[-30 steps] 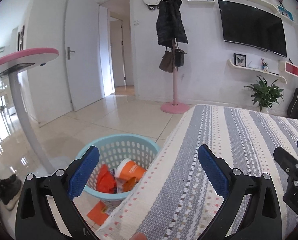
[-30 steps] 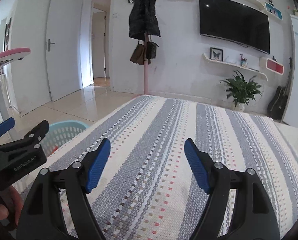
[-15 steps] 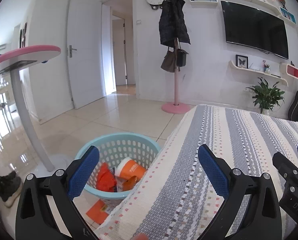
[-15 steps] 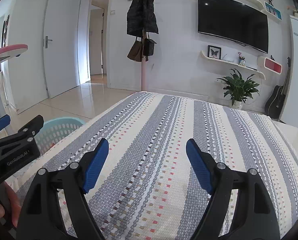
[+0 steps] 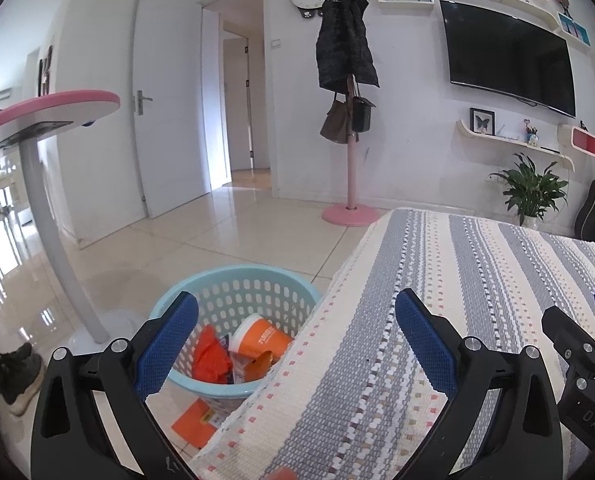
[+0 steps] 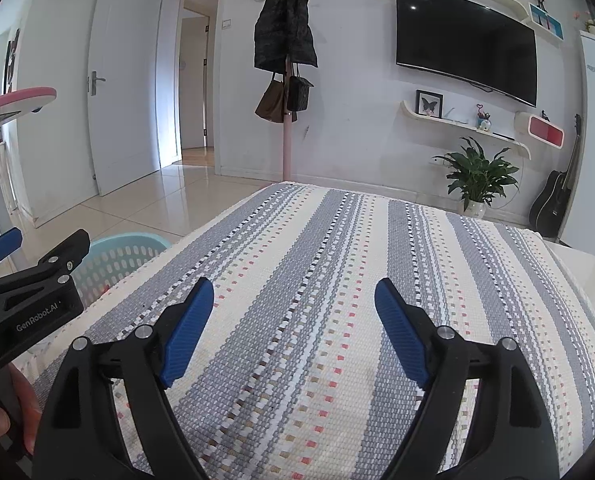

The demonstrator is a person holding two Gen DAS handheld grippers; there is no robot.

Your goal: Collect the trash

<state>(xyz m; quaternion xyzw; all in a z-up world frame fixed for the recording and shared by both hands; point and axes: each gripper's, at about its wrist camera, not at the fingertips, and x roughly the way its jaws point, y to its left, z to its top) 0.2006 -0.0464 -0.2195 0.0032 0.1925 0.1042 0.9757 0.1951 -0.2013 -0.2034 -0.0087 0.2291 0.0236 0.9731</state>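
Hovering over a striped cloth that is covering the bench, both hand-held grippers are pointing toward the far wall. The left hand-held gripper is standing spread, with nothing between its blue pads; it is hanging over the bench's left edge, above a light blue basket sitting on the tiled floor just beside the bench. The trash is lying in that basket: an orange-and-white cup, an orange wrapper and other scraps too jumbled to tell apart. An orange packet is lying flat on the floor by the basket's near side. The right hand-held gripper is opening its jaws wider, and only bare cloth is showing between them. At that view's lower left, part of a hand is holding the left tool. A coat stand, a television and a plant are lining the far wall.
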